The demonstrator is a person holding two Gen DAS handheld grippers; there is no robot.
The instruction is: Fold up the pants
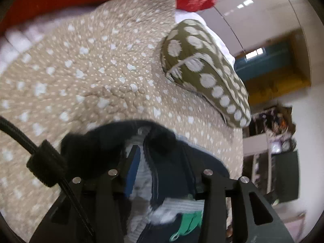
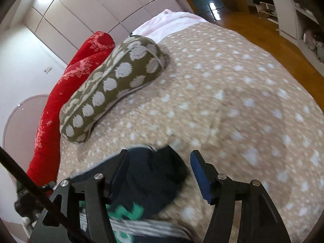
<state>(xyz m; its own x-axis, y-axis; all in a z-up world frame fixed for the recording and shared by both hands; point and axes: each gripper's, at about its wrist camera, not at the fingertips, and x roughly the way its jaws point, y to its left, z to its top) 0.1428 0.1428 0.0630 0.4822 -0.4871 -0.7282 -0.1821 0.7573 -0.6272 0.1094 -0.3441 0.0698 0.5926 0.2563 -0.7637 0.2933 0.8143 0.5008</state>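
The pants lie on a bed with a beige blanket with white spots, at the near edge of it, right under both grippers. They are dark blue, with a grey ribbed lining and a green print that show where the cloth is turned over. Behind them an olive cushion with white dots rests on the blanket, and further back a red quilt lies along the edge of the bed; both are well apart from the pants, and nothing stands between them and the grippers. A pale wardrobe wall and a wooden floor are around the bed. The near part of the pants is cut off by the bottom of both views and is blurred, so the shape of the fold is hard to tell. The left gripper points down at a slant; its jaws stand partly open with cloth bunched between them, and I cannot tell if the pads press on it. The right gripper also slants down, with jaws wide open over a dark fold, the blue pad clear of it.
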